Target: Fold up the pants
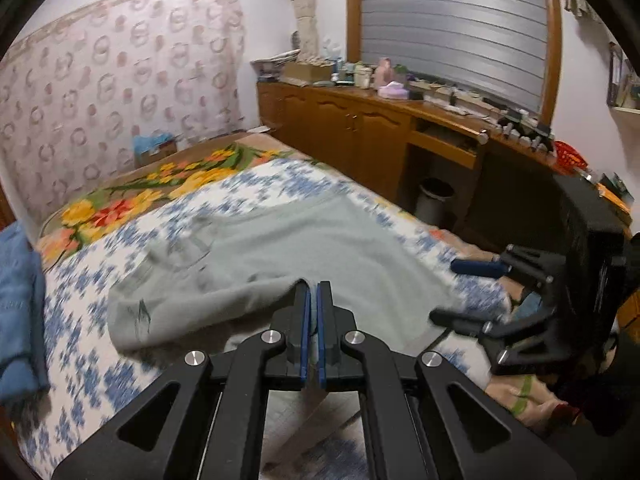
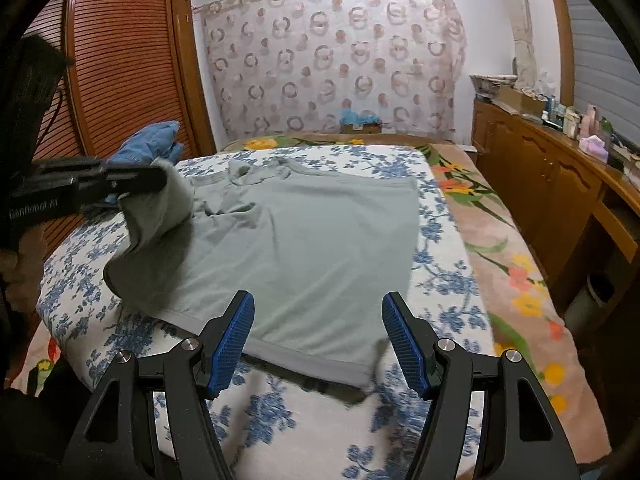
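the grey pants (image 2: 304, 240) lie spread on the floral bed (image 2: 280, 420), soft, light and limp. the left claw (image 1: 313, 292) is pinched tight on a lifted edge; the cloth sags below it. the right claw (image 2: 318, 336) hangs wide and empty over the near hem, likely the next place to grip.

Grey pants (image 2: 304, 240) flat on bed, one corner lifted.

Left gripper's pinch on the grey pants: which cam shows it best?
Right wrist view. It shows the left gripper from the side, shut on the grey pants, a fold lifted off the bed. The left wrist view shows only its own closed fingers with cloth bunched at the tips.
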A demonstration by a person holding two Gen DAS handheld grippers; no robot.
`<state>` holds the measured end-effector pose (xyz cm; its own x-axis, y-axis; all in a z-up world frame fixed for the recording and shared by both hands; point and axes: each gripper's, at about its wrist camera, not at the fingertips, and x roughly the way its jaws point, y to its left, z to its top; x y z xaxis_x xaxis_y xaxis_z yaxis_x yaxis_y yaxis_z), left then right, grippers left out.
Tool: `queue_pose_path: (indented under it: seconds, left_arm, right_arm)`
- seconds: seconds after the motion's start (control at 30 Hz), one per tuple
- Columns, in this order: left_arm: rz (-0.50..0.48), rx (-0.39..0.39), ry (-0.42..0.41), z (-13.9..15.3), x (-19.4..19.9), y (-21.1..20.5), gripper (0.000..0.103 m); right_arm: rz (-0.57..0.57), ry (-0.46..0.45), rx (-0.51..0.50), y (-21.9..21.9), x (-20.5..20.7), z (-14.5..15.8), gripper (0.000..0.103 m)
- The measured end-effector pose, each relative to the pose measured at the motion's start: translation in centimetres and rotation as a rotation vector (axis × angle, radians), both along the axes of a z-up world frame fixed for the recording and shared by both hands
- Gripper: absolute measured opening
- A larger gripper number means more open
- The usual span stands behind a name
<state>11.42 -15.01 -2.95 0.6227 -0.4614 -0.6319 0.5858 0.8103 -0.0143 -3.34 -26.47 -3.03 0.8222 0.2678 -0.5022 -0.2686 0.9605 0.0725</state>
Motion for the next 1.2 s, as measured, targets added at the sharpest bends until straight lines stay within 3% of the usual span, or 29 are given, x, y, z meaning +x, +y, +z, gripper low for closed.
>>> queue_pose_path:
  seconds: [0.37, 0.47, 0.6, 0.7, 0.87, 0.93, 1.2]
  left_arm:
    - [-0.035, -0.014, 0.024, 1.6, 0.9, -3.9, 0.007]
    - [-0.025, -0.001, 0.008, 1.8, 0.3, -4.0, 0.023]
    - [0.009, 0.015, -0.043, 2.0, -0.3, -3.1, 0.058]
    - [0.041, 0.016, -0.070, 2.0, -0.3, -2.1, 0.074]
    - [0.089, 0.005, -0.046, 0.8, 0.3, 0.0, 0.077]
    - [0.110, 0.006, -0.036, 0.2, 0.5, 0.6, 0.077]
    - [0.160, 0.048, 0.031, -3.6, 0.5, 2.6, 0.077]
  right_arm:
    - [-0.034, -0.015, 0.003, -0.9, -0.6, 0.0, 0.068]
    - [-0.040, -0.016, 0.010, -1.3, -0.6, -0.2, 0.068]
    - [-0.042, -0.021, 0.019, -0.8, -0.7, -0.4, 0.068]
    - [-0.041, -0.027, 0.026, -0.5, -0.6, -0.4, 0.068]
    - [-0.020, -0.035, 0.043, -0.4, 0.1, -0.5, 0.068]
    - [-0.005, -0.034, 0.050, -0.2, 0.4, -0.7, 0.060]
    - [0.036, 0.010, 0.044, 1.0, 2.1, -2.0, 0.048]
